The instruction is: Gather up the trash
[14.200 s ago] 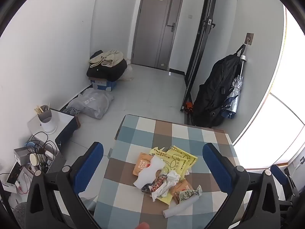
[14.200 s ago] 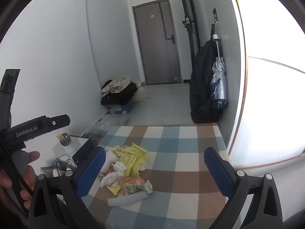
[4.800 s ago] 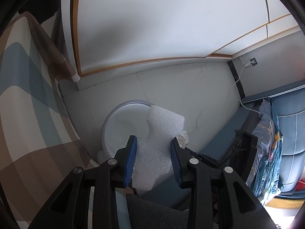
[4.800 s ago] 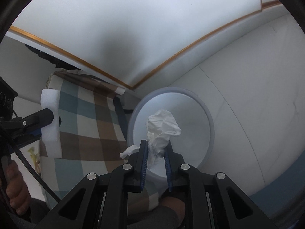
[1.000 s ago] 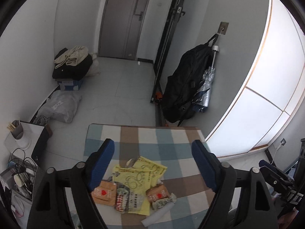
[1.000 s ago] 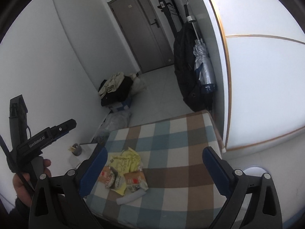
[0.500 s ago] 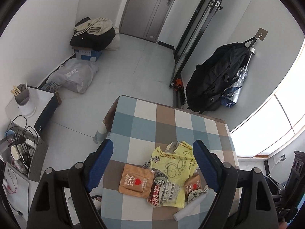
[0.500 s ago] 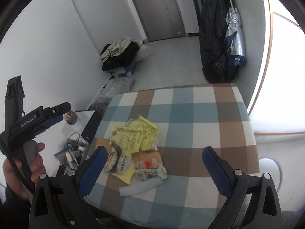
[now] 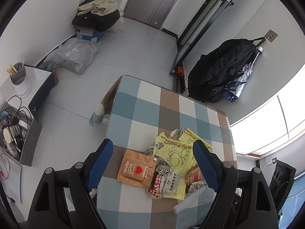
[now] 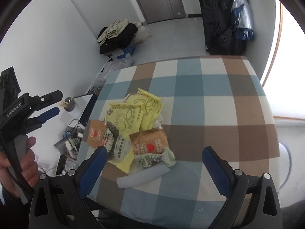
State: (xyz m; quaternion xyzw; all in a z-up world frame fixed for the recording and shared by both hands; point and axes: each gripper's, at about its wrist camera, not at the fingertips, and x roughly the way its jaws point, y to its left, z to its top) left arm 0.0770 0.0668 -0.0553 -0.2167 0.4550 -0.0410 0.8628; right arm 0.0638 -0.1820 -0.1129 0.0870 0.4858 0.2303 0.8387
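Note:
A pile of trash lies on the checked tablecloth: yellow bags, a brown LOVE packet, a red-checked wrapper, a second brown packet and a pale roll. My left gripper hangs open and empty above the first brown packet. My right gripper is open and empty over the pile's near edge, with the second brown packet, a green-white wrapper and the pale roll between its fingers. The yellow bags lie beyond. In the right wrist view the left gripper appears, held by a hand.
A white bin stands on the floor beside the table's right edge. A black bag and umbrella hang on the wall behind the table. A side unit with cables and a cup holder stands to the left. Bundles lie by the door.
Both grippers have sunk and tilted down toward the table, so the pile looks larger. The foam and tissue held over the bin earlier are gone from the jaws.

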